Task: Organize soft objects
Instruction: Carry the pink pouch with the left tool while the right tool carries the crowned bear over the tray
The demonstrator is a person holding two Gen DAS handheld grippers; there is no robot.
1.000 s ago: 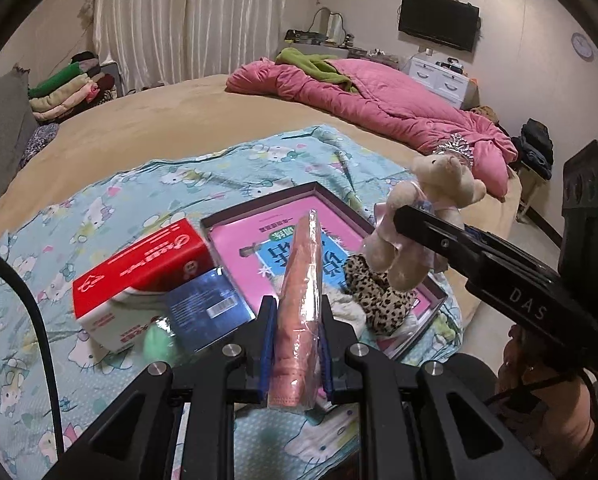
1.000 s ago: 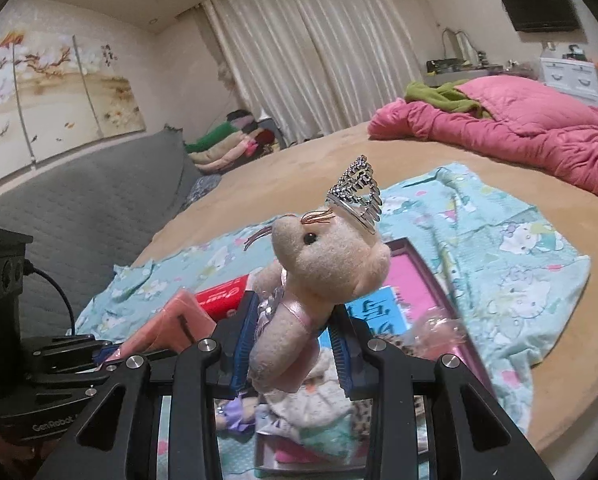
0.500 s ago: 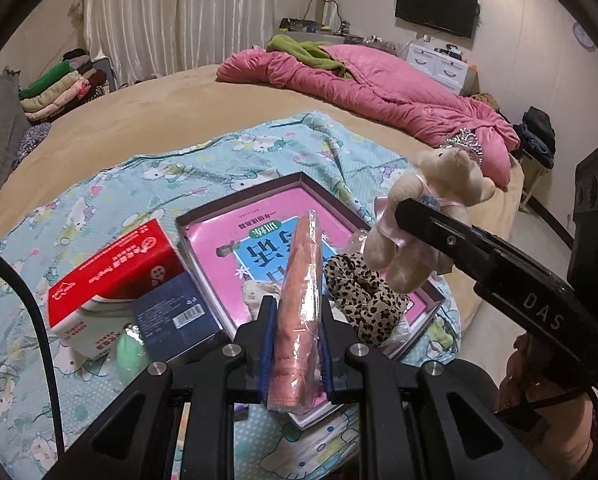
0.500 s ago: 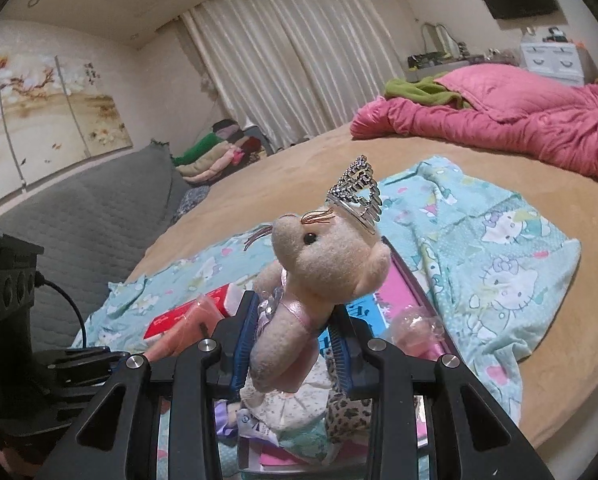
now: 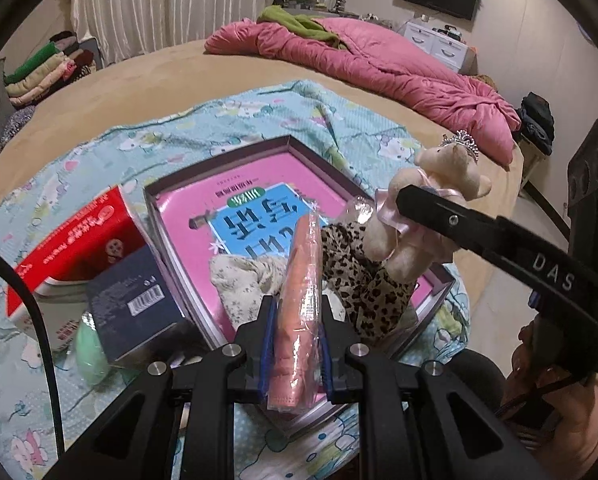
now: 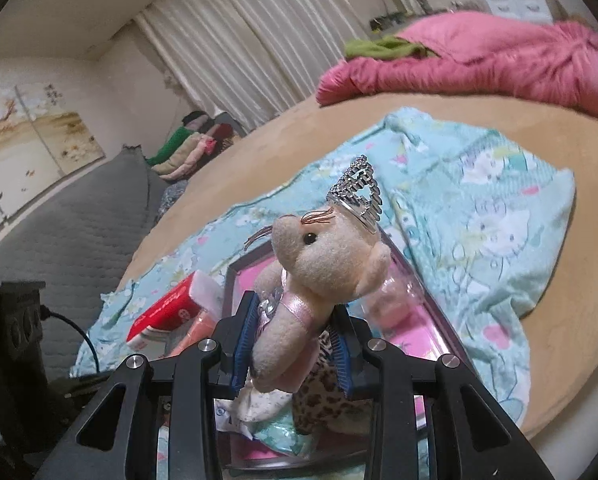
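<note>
My left gripper [image 5: 295, 344] is shut on a pink cloth roll in clear wrap [image 5: 301, 276], held above the near part of a shallow box with a pink lining [image 5: 259, 168]. Inside the box lie a leopard-print cloth [image 5: 363, 276] and a pale floral cloth [image 5: 243, 280]. My right gripper [image 6: 291, 348] is shut on the body of a beige teddy bear with a silver tiara [image 6: 323, 256], held over the box [image 6: 431, 308]. From the left wrist view the bear [image 5: 431, 196] hangs over the box's right side in the right gripper [image 5: 423, 208].
A red and white box [image 5: 75, 240], a dark blue box [image 5: 135, 304] and a green egg shape [image 5: 91, 352] lie left of the pink box on a light blue cartoon-print sheet [image 5: 259, 108]. A pink quilt [image 5: 379, 64] lies at the bed's far side. Folded clothes [image 5: 43, 72] sit at far left.
Both grippers have come lower and nearer to the pink box, still holding the cloth roll and the bear. The right gripper has rolled, tilting the bear.
</note>
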